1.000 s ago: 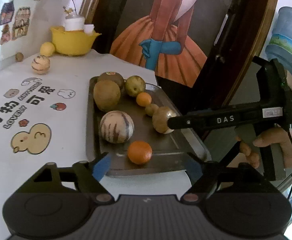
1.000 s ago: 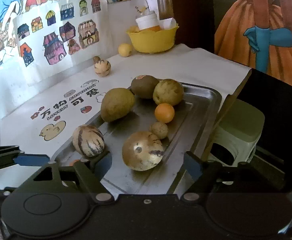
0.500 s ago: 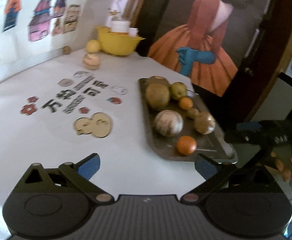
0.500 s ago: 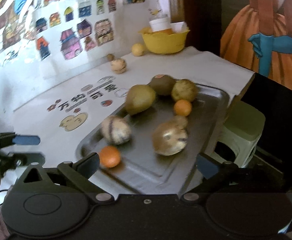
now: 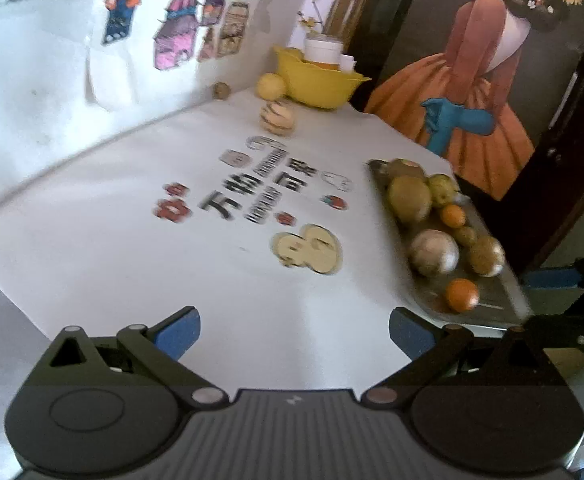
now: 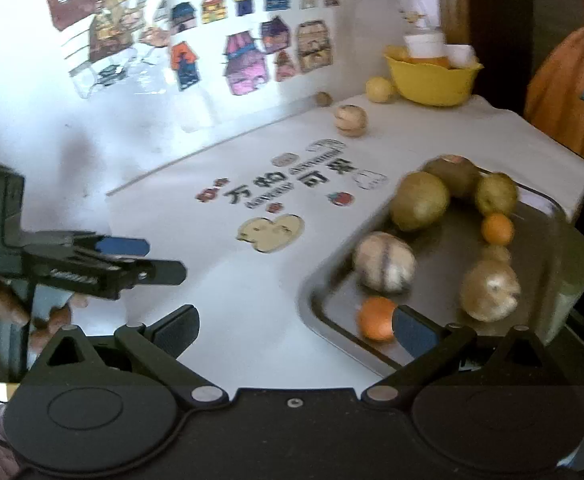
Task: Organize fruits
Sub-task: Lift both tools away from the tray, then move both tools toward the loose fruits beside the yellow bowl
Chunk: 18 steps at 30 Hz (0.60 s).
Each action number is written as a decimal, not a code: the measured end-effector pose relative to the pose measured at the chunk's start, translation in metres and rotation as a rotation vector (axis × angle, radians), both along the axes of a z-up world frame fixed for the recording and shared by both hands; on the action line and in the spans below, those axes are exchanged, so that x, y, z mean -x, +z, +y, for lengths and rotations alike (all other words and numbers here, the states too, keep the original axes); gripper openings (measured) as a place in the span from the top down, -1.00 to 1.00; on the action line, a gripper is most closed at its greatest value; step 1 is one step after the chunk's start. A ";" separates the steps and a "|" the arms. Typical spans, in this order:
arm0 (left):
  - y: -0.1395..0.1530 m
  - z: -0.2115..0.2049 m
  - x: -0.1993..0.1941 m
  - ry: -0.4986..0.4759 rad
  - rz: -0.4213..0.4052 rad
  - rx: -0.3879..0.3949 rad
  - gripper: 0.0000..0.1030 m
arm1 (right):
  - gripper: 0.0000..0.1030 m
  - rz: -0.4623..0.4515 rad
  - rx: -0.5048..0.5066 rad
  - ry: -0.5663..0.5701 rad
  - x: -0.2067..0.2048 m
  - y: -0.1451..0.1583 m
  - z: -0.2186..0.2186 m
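Observation:
A metal tray (image 6: 316, 312) at the table's right edge holds several fruits: a striped melon (image 6: 384, 262), a yellow-brown fruit (image 6: 490, 290), a near orange (image 6: 374, 318), a small orange (image 6: 498, 229) and a large green fruit (image 6: 420, 201). My right gripper (image 6: 294, 328) is open and empty, hanging over the tray's near left corner. My left gripper (image 5: 294, 332) is open and empty above the white tablecloth, with the tray (image 5: 496, 306) and its orange (image 5: 461, 295) to its right. It also shows at the left of the right wrist view as the left gripper (image 6: 148, 258), held by a hand.
At the table's far end stand a yellow bowl (image 5: 320, 80) with a white cup, a yellow fruit (image 5: 270, 86), a striped melon (image 5: 277, 117) and a small brown fruit (image 5: 221, 90). A sticker-covered wall runs along the left. A framed painting (image 5: 480, 92) leans behind the tray.
Both grippers drew back from the tray and their jaws spread wider. The left one swung left over the tablecloth. The right finger no longer touches the yellow-brown fruit.

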<state>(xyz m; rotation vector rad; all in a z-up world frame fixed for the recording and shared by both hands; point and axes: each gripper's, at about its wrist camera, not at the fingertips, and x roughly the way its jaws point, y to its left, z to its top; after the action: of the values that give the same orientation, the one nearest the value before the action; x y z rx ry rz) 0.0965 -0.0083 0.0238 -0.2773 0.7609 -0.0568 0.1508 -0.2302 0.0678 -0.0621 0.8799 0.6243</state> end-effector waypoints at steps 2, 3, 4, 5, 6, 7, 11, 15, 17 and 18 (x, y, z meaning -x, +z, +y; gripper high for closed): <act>0.006 0.011 -0.003 -0.016 -0.013 -0.030 -0.99 | -0.99 -0.010 0.013 0.025 -0.003 0.002 0.010; 0.009 0.018 -0.006 -0.021 -0.019 -0.053 -0.99 | -0.99 -0.017 0.025 0.036 -0.005 0.002 0.013; 0.013 0.024 -0.008 -0.021 -0.023 -0.078 -0.99 | -0.99 -0.023 0.037 0.046 -0.008 0.002 0.017; 0.017 0.031 -0.012 -0.024 -0.028 -0.111 -0.99 | -0.99 -0.030 0.051 0.055 -0.012 0.001 0.021; 0.022 0.037 -0.015 -0.026 -0.031 -0.142 -0.99 | -0.99 -0.035 0.058 0.059 -0.016 0.001 0.023; 0.026 0.041 -0.019 -0.029 -0.036 -0.175 -0.99 | -0.99 -0.039 0.062 0.063 -0.021 0.000 0.024; 0.045 0.054 -0.032 -0.060 -0.084 -0.318 -0.99 | -0.99 -0.053 0.047 0.059 -0.044 0.002 0.026; 0.068 0.058 -0.048 -0.093 -0.134 -0.466 -0.99 | -0.99 -0.070 0.036 0.057 -0.066 0.010 0.025; 0.083 0.055 -0.059 -0.089 -0.162 -0.546 -0.99 | -0.99 -0.080 0.037 0.062 -0.079 0.016 0.024; 0.092 0.053 -0.065 -0.087 -0.174 -0.581 -0.99 | -0.99 -0.090 0.038 0.066 -0.086 0.020 0.025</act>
<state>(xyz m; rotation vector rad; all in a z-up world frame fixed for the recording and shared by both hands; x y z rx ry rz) 0.1620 0.0446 0.1162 0.3109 0.5860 0.0580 0.2366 -0.2054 0.0876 -0.1531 0.8054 0.6616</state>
